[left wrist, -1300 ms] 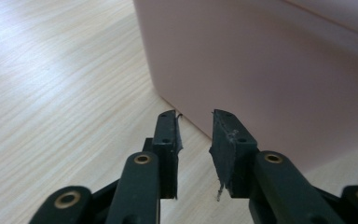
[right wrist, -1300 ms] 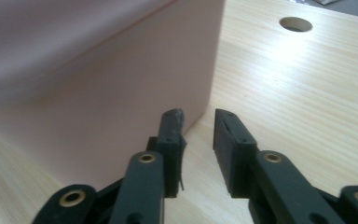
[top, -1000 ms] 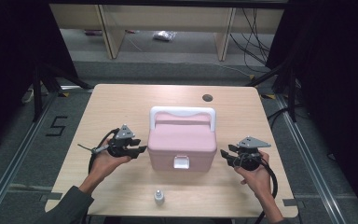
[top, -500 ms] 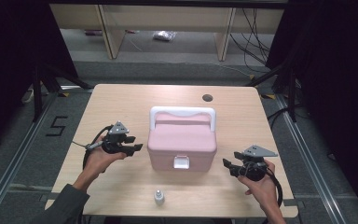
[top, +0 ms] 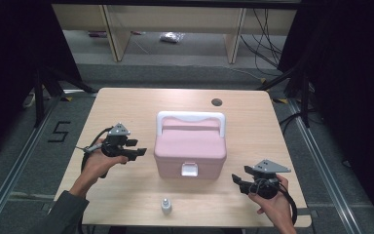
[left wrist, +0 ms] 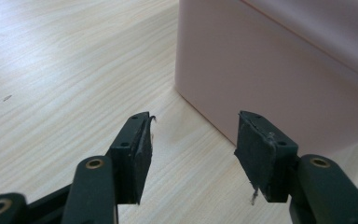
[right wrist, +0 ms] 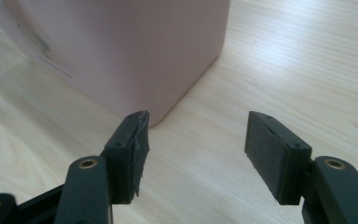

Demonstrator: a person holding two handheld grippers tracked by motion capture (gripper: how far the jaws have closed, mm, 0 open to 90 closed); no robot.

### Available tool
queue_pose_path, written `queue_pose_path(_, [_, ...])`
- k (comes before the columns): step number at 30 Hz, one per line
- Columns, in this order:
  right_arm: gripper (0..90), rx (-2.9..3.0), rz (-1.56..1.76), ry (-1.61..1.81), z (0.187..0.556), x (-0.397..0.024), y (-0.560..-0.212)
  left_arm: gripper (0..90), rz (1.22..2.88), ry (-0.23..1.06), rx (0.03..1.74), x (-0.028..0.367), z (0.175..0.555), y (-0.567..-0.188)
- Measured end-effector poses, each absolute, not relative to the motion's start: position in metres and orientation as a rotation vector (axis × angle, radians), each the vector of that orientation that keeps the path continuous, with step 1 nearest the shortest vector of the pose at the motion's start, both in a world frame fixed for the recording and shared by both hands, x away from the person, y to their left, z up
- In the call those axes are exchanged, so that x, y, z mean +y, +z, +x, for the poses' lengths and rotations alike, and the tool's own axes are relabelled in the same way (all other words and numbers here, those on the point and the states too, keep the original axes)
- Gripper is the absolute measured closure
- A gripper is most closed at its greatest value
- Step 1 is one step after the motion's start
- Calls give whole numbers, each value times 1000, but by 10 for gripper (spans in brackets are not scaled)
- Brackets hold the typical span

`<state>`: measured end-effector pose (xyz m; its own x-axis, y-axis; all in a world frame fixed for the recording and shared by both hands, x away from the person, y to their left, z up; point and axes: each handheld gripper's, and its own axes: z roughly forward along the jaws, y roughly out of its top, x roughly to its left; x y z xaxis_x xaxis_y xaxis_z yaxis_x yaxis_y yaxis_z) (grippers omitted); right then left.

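Observation:
A pink box (top: 190,146) with a white handle (top: 191,117) and a white front latch (top: 191,169) stands shut in the middle of the table. My left gripper (top: 139,151) hovers just left of it, open, pointing at its left side. In the left gripper view the left gripper (left wrist: 193,119) has nothing between its pads, and the box wall (left wrist: 270,70) rises just beyond. My right gripper (top: 236,179) sits off the box's front right corner, open and empty. The right gripper (right wrist: 198,116) faces that corner (right wrist: 135,56). Both pairs of jaws have just been opening.
A small white bottle (top: 166,205) stands near the table's front edge, in front of the box. A round cable hole (top: 216,102) sits at the back right of the wooden table (top: 126,107). Shelving and cables lie on the floor beyond.
Both grippers have drawn back from the box's sides and their jaws have widened. The right one moved toward the table's front right; the left shifted slightly left.

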<state>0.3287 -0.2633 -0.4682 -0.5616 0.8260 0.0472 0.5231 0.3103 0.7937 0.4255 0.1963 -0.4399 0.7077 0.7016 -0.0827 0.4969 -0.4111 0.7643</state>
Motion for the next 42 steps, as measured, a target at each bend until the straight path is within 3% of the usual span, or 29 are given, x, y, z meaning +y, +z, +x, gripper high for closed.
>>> queue_pose_path(42, [377, 2270, 1199, 1118, 317, -259, -478, 357, 2012, 292, 836, 200, 433, -378])
